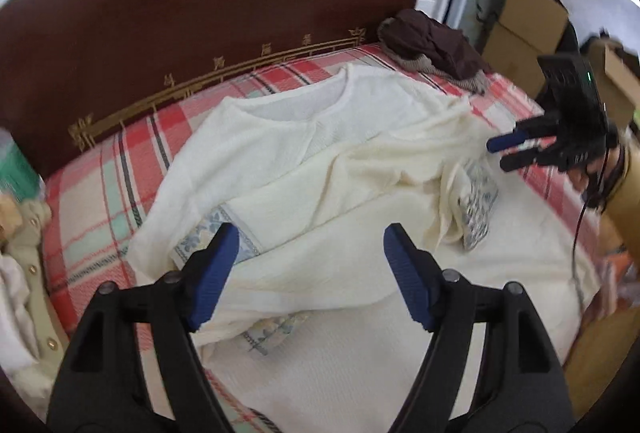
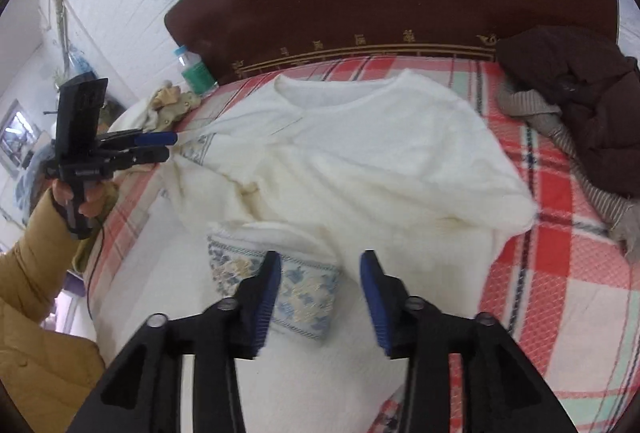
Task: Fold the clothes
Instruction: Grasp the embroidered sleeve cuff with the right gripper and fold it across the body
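Observation:
A cream knit sweater [image 1: 320,161] [image 2: 360,161] lies spread on the plaid bed, neckline toward the headboard. Both sleeves are folded in over the body, and their blue patterned cuffs [image 2: 296,293] [image 1: 208,233] show. My left gripper [image 1: 312,245] hovers open over the lower half of the sweater with nothing between its fingers; the right wrist view shows the left gripper [image 2: 168,146] from the side. My right gripper [image 2: 320,273] stands open just above one cuff without pressing on it. From the left wrist, the right gripper [image 1: 499,154] is at the sweater's right edge.
A dark brown garment [image 2: 568,101] [image 1: 432,41] is heaped at the headboard [image 1: 200,13] corner. Beige clothes [image 1: 24,273] and a green-labelled bottle [image 2: 194,71] sit at the other side. Cardboard boxes [image 1: 524,21] stand beyond the bed. A person's tan sleeve [image 2: 36,273] is at the left.

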`<state>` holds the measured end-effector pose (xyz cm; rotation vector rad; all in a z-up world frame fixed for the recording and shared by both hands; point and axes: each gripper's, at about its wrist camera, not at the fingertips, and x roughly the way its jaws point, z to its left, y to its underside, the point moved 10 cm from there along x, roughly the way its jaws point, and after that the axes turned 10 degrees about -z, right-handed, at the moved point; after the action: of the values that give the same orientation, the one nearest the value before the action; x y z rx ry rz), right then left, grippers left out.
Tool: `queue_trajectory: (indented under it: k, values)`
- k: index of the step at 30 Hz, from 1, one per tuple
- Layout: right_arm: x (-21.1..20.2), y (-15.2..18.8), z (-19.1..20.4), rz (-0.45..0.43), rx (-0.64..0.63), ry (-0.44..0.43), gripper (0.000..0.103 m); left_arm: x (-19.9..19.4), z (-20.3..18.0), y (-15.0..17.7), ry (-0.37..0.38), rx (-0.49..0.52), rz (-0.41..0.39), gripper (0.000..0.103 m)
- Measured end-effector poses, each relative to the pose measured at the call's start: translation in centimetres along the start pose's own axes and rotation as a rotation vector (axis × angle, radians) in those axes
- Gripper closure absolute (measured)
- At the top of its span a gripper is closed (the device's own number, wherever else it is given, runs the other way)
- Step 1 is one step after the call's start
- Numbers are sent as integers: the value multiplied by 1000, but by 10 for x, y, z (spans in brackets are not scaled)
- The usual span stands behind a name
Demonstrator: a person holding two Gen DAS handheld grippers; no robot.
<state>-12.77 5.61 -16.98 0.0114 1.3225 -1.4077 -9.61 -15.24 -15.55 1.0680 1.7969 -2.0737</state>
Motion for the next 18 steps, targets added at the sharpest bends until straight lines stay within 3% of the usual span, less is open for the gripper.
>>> queue_trajectory:
  k: [4, 6, 9, 10, 11, 12, 15, 18]
  values:
    - [11, 23, 2, 12, 92, -43, 43, -3, -25, 24, -67, 316, 34, 27]
    - [17, 31, 1, 16, 119, -57, 43, 5, -32, 38, -91, 439, 71, 27]
    - [21, 29, 10, -10, 104, -91, 44, 19, -32, 52, -91, 512, 130, 30]
    - [22, 27, 13, -13, 95, -98, 55, 23, -30, 54, -84, 505, 148, 35]
    - [23, 25, 16, -8, 88, -107, 80, 26, -27, 56, -77, 496, 166, 50]
    - [25, 25, 17, 1, 72, -101, 93, 28, -23, 56, -73, 472, 180, 63]
    - [22, 22, 24, 18, 0, -82, 99, 32, -13, 51, -49, 383, 203, 86]
    - [7, 13, 30, 4, -60, -68, 99, 28, -2, 35, -23, 277, 181, 89]
